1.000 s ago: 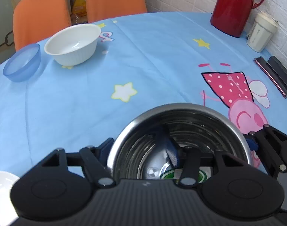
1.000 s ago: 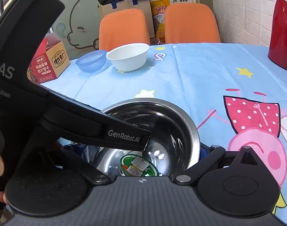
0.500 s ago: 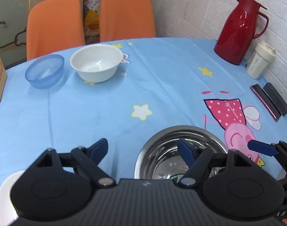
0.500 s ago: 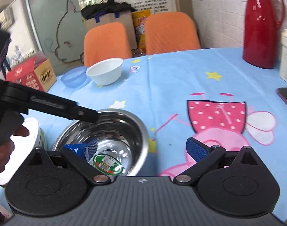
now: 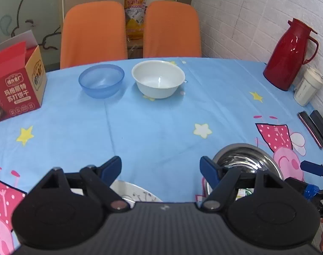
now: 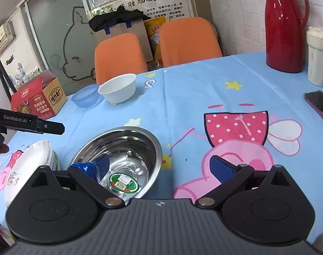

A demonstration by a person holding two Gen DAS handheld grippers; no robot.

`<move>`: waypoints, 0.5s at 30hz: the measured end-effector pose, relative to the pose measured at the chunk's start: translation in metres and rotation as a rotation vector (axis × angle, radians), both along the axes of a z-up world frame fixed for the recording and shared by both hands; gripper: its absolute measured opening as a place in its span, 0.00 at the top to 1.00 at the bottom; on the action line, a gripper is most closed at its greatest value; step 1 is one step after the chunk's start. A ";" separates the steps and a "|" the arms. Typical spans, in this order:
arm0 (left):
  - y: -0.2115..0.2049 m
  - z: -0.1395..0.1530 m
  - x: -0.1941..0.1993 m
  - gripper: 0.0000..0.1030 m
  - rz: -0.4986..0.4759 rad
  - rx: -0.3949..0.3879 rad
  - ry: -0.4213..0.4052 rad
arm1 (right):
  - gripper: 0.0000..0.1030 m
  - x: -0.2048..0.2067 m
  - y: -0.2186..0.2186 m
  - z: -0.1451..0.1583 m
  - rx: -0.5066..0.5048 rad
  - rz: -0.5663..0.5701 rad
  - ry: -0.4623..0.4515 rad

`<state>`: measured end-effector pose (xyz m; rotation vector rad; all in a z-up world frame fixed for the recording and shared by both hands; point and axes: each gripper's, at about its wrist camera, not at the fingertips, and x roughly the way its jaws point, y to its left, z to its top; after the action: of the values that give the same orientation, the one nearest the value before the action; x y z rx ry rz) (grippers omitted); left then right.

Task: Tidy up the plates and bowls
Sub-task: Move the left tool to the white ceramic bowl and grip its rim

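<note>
Left gripper (image 5: pixel 160 167): jaws apart, holding nothing.
Right gripper (image 6: pixel 161 165): jaws apart, one pad seemingly over the steel bowl (image 6: pixel 127 146).
Plate (image 6: pixel 27 165): just left of steel bowl.
Far bowls: blue (image 5: pixel 101 80), white (image 5: pixel 158 78), side by side.

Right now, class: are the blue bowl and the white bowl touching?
Apart. The left wrist view shows a strip of tablecloth between the blue bowl and the white bowl.

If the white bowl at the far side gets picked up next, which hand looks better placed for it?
Probably the left. Its open tool points almost straight at the white bowl, with bare cloth between. The right tool, also open, sits over the steel bowl, and the white bowl lies off to its left.
</note>
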<state>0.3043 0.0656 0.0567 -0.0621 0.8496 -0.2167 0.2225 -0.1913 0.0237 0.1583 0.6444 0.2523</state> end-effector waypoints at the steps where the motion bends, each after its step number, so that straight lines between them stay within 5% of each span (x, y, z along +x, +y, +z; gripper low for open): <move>1: 0.003 0.001 0.005 0.27 0.006 -0.006 0.001 | 0.14 0.005 0.001 0.002 -0.003 0.011 -0.002; 8: 0.017 0.029 0.067 0.27 -0.003 0.025 -0.070 | 0.14 0.071 0.011 0.036 -0.079 0.104 -0.027; 15: 0.013 0.044 0.177 0.27 -0.070 0.007 -0.083 | 0.14 0.184 0.041 0.048 -0.185 0.216 0.031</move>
<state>0.4809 0.0790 0.1006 -0.0166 0.7707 -0.2800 0.4066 -0.1500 0.0714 -0.0860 0.7132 0.3971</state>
